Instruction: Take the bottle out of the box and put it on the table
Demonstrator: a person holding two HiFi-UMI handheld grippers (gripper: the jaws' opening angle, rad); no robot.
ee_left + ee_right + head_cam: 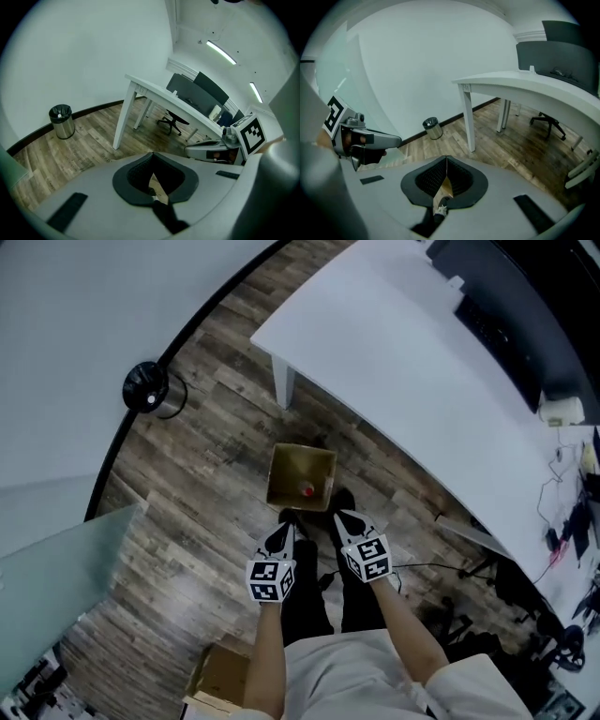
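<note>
An open cardboard box (283, 465) stands on the wood floor in front of the person's feet. Inside it, a bottle with a red cap (307, 489) stands near the box's near right wall. My left gripper (284, 525) hangs just short of the box's near edge with its jaws together and nothing in them. My right gripper (346, 520) is beside it, to the right of the box's near corner, also shut and empty. In each gripper view the jaws, left gripper (152, 154) and right gripper (446, 159), meet at the tips, and only a sliver of cardboard shows below them.
A long white table (422, 381) runs along the right, its leg (284, 382) just beyond the box. A round bin (145, 387) stands by the curved wall. A second cardboard box (220, 676) sits behind the person, and an office chair (172, 123) under the table.
</note>
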